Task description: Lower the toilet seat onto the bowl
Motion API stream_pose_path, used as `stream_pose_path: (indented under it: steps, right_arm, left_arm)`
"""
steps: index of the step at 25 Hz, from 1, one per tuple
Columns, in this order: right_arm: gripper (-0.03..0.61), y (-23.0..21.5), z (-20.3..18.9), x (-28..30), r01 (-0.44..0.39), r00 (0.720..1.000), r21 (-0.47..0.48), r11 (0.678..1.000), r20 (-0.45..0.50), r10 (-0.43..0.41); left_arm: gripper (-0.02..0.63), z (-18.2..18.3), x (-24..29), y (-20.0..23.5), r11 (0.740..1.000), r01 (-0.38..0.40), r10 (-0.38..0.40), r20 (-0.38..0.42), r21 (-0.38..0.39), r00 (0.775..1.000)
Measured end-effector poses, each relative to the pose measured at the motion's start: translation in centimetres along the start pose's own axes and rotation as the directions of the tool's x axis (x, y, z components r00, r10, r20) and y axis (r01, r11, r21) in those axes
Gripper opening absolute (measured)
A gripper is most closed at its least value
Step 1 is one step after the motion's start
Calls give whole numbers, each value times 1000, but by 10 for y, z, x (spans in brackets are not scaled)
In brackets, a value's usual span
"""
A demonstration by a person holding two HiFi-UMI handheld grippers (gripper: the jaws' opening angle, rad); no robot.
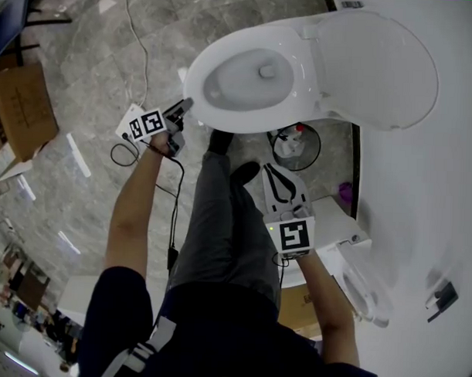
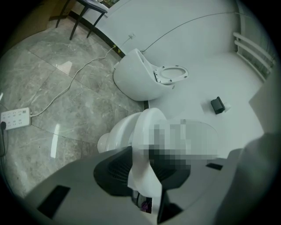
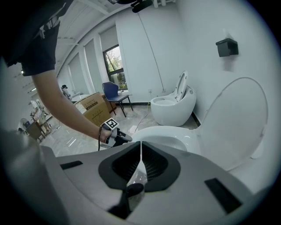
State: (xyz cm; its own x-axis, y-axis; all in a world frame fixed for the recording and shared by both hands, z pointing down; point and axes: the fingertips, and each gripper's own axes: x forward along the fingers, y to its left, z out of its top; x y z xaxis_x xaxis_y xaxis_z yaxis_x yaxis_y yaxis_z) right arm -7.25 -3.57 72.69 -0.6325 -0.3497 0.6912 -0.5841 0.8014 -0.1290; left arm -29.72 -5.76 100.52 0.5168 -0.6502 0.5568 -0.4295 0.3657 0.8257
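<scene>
The white toilet (image 1: 248, 76) stands against the wall with its lid (image 1: 379, 65) raised. The seat ring (image 1: 199, 94) lies flat on the bowl rim. My left gripper (image 1: 182, 110) is at the seat's front edge. In the left gripper view that white edge (image 2: 147, 127) fills the gap between the jaws of my left gripper (image 2: 147, 158), whose pads touch it on both sides. My right gripper (image 1: 277, 174) hangs over the person's legs, away from the bowl. In its own view my right gripper (image 3: 141, 151) is shut on nothing and faces the bowl (image 3: 162, 136) and lid (image 3: 237, 123).
A second toilet (image 3: 173, 107) stands farther along the wall, also in the left gripper view (image 2: 145, 79). A black bin (image 1: 295, 147) sits beside the bowl. A power strip (image 2: 15, 118) with cable lies on the marble floor. A cardboard box (image 1: 18, 110) stands left. A black holder (image 3: 227, 47) is on the wall.
</scene>
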Motion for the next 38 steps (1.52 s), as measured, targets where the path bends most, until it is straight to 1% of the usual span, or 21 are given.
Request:
stream_pose_path:
  steps: [17,21,27,38]
  right_arm:
    - [29,6,-12,10,-29,1000,13,999,-9,29]
    - [29,5,-15,11,-31,999,24,999,-18,32]
    - [29,6,-18,13,-40,999,20,999,-23,40]
    - [29,8,-19,15,-49,999,34,998,-22,50]
  left_arm:
    - [147,-3,17,25,999,-43,43,4,-12,999]
    - [149,-3,18,27,999,-40,40,7,-10,999]
    - [149,-3,19,26,999,-35,35,0,10,999]
    - [152,-2,18,26,997,-56,57,-2,44,998]
